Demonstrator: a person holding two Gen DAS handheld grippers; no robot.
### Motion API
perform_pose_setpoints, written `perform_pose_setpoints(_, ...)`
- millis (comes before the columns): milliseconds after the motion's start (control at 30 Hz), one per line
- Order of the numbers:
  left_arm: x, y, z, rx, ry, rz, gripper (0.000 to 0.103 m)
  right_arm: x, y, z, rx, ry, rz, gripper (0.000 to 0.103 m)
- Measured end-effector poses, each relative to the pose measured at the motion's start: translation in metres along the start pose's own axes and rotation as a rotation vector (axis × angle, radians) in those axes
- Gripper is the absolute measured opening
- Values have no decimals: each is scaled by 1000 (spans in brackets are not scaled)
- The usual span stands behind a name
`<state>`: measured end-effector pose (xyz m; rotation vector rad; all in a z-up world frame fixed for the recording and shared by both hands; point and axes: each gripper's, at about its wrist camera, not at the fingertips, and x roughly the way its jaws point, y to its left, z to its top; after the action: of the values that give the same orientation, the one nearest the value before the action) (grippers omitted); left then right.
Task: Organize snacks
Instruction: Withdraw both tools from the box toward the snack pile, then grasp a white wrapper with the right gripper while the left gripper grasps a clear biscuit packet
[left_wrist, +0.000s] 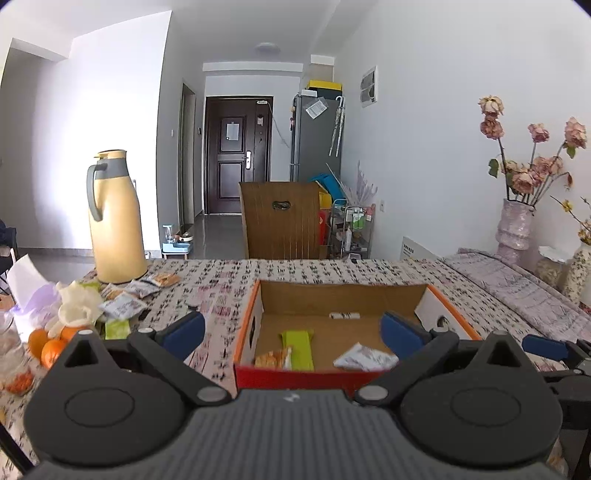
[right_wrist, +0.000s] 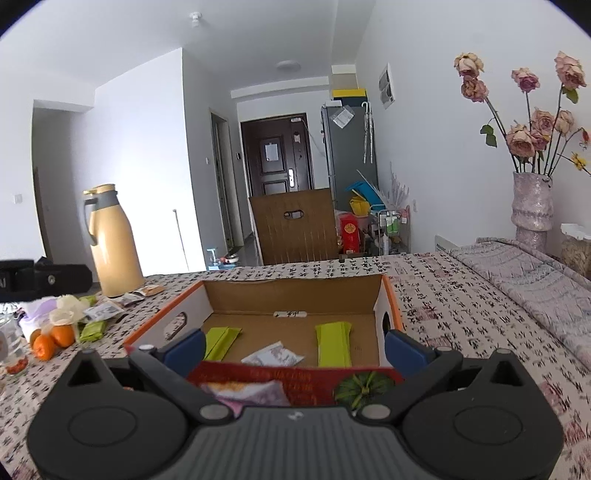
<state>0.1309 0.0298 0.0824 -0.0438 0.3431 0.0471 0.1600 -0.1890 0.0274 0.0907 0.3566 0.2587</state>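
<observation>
Loose foil snack packets (left_wrist: 125, 295) are noted at left, beside the tall yellow thermos jug (left_wrist: 116, 218), not yet sorted. The left gripper (left_wrist: 291, 328) is spread wide, empty. Several packets are lodged in the open orange-rimmed cardboard box (right_wrist: 389, 295). The right gripper (right_wrist: 293, 347) is likewise spread, empty.

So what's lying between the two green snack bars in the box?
In the right wrist view, a white snack packet lies on the box floor between the left green bar and the right green bar; the rest is bare cardboard.
</observation>
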Motion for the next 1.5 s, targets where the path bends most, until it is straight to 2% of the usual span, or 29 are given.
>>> perform_pose_setpoints(300, -38, 6, -47, -19, 65, 0, 103, -44, 5, -38, -23, 15, 10, 103)
perform_pose_setpoints(533, -58, 13, -87, -40, 129, 21, 103, -67, 6, -64, -14, 95, 25, 103)
perform_pose_setpoints(667, -73, 12, -105, -43, 136, 15, 103, -77, 7, -77, 11, 149, 32, 103)
perform_pose_setpoints(833, -84, 10, -113, -54, 136, 17, 103, -86, 12, -90, 13, 191, 40, 103)
perform_pose_setpoints(1133, -81, 12, -118, -58, 130, 17, 103, -83, 12, -98, 4, 264, 1, 103)
perform_pose_setpoints(1500, -75, 22, -127, -69, 161, 7, 103, -75, 28, -98, -36, 268, 54, 101)
